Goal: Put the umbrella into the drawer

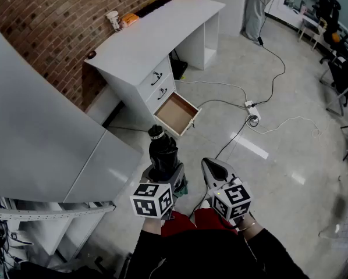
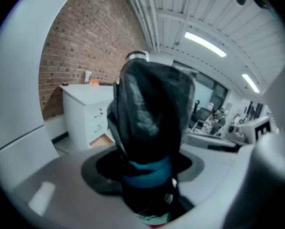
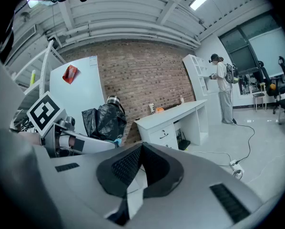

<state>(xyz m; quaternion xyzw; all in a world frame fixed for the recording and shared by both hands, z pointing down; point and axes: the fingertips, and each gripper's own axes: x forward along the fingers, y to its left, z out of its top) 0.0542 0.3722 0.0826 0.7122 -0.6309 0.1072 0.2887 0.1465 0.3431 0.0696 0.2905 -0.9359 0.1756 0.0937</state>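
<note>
Left gripper (image 2: 147,175): clamped wide on my folded black fabric umbrella (image 2: 149,109), mid-bundle.
Right gripper (image 3: 140,171): jaws pressed together, empty.
Handling: I judge it light, soft, slippery; hold the firm core.

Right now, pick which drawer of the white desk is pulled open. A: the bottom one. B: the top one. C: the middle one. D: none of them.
A: in the head view the bottom drawer of the white desk stands pulled out, its wooden inside showing, while the two drawers above it are shut.
</note>
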